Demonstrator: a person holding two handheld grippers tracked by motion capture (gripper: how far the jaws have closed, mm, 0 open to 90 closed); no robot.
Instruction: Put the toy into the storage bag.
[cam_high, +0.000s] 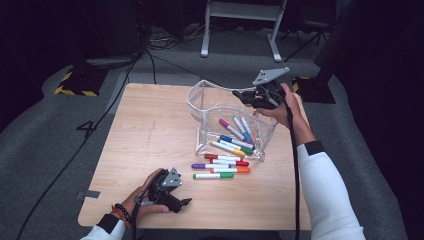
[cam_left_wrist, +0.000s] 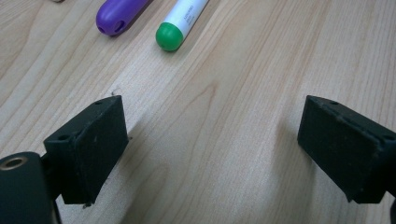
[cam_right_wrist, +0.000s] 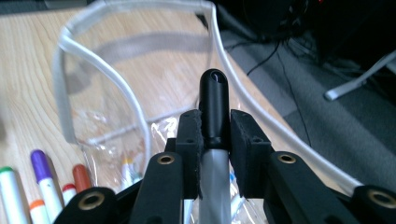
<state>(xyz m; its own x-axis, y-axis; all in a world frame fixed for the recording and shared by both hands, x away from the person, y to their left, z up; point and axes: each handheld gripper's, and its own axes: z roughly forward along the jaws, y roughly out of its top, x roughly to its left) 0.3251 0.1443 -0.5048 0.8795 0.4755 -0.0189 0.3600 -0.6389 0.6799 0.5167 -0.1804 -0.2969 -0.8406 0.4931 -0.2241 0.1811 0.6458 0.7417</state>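
Right gripper (cam_right_wrist: 215, 154): jaws closed tight on a black-capped marker (cam_right_wrist: 214, 102), cap pointing away past the pads. Held over the open mouth of the clear plastic pouch (cam_high: 200, 107), at about 2 o'clock on the wooden table (cam_high: 145, 130).

Left gripper (cam_left_wrist: 212, 140): jaws wide apart, nothing between them, resting at 7 o'clock on the table.

Loose markers: green marker (cam_left_wrist: 180, 25) and purple marker (cam_left_wrist: 119, 16) on the tabletop near centre, just beside the pouch's near edge; several more inside the pouch.
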